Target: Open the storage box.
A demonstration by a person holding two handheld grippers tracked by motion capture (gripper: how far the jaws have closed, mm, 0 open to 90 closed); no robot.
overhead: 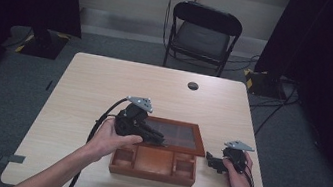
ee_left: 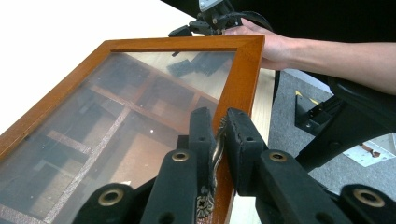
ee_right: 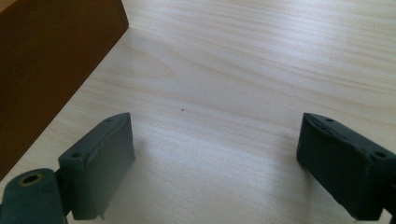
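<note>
Wooden box (overhead: 153, 165) sits near the front edge of the desk (overhead: 90, 81), its glass-paned lid (overhead: 175, 135) swung up and back. Left gripper (ee_left: 218, 140) pinches the small metal handle (ee_left: 215, 151) on the lid's front rail, so the lid hinges away from it. Right gripper (ee_right: 215, 158) rests on the desk just right of the box, jaws wide and empty.

The high view is dimly lit, and its corners are lost in near-black. The table (overhead: 105, 84) is lit evenly from above, with soft shadows cast under the hands. In the left gripper view the tabletop is washed out to white, and reflections are carried by the glass lid (ee_left: 116, 121). In the right gripper view soft shadows are thrown beneath the slightly blurred jaws.
</note>
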